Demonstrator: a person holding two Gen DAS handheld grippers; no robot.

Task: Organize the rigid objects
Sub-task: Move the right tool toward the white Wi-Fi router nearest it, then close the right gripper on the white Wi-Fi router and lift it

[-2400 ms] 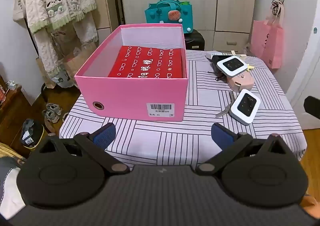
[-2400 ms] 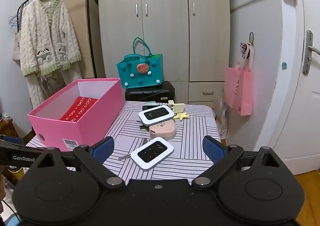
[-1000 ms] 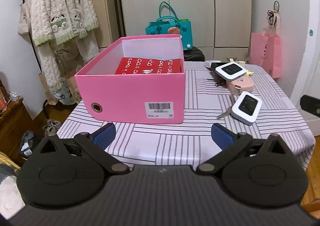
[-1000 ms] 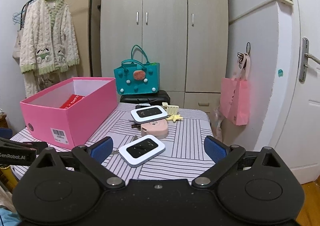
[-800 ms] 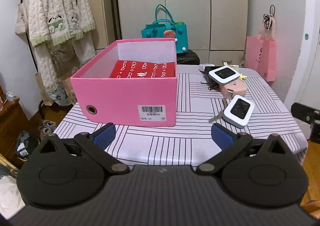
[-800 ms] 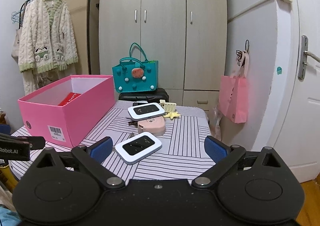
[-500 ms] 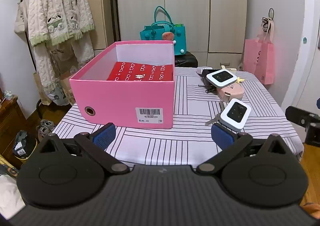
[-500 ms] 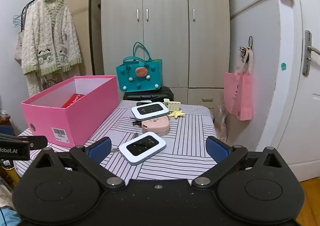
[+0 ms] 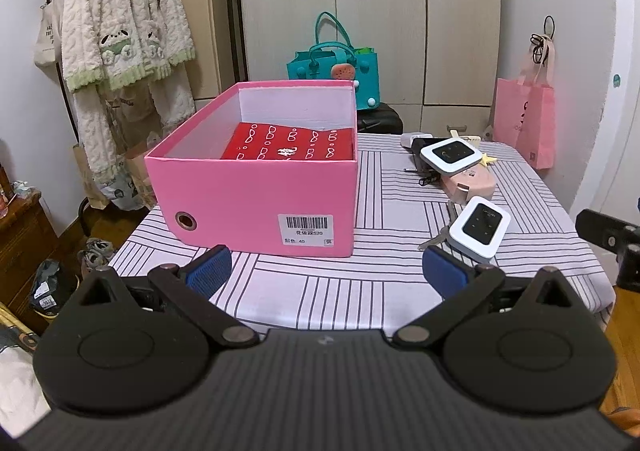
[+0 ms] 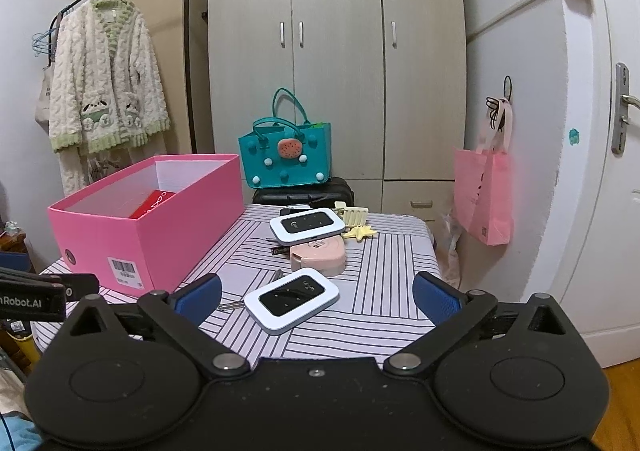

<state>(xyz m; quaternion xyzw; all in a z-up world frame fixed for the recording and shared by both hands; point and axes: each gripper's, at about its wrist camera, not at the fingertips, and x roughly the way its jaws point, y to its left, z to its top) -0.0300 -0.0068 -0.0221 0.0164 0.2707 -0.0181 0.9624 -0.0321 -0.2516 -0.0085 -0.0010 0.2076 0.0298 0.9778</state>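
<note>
On the striped table point(image 9: 360, 291), the pink box point(image 9: 256, 195) with a red packet point(image 9: 290, 141) inside sits at the left, just ahead of the left gripper point(image 9: 326, 271), whose jaws are spread wide and empty. To the right, the near white router point(image 10: 292, 300) lies over a key point(image 10: 232, 305), framed between the widely parted fingers of the right gripper point(image 10: 316, 297), untouched. Beyond it, a second router point(image 10: 306, 226) rests on a pink case point(image 10: 318, 257), with yellow clips point(image 10: 356, 225) behind.
</note>
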